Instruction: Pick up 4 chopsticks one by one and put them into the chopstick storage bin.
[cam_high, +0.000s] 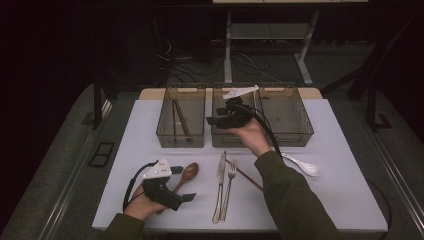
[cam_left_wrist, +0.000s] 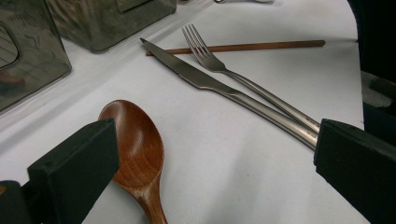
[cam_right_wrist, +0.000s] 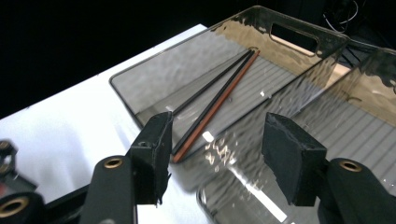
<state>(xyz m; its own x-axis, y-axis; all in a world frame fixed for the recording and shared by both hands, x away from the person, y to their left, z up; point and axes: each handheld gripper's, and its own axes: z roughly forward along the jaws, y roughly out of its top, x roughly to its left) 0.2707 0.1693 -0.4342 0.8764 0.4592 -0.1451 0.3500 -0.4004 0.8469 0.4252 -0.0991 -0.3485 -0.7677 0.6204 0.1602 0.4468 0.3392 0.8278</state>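
Left gripper (cam_high: 182, 183) jaws, we note, stand open astride the wooden spoon (cam_high: 187, 175) on the table (cam_high: 340, 200), while our right gripper (cam_high: 212, 120) hangs empty, jaws apart, over the middle bin (cam_high: 220, 141).

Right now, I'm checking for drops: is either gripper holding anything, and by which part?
Nothing is held. The right gripper is open over the bins; the left gripper is open beside the wooden spoon.
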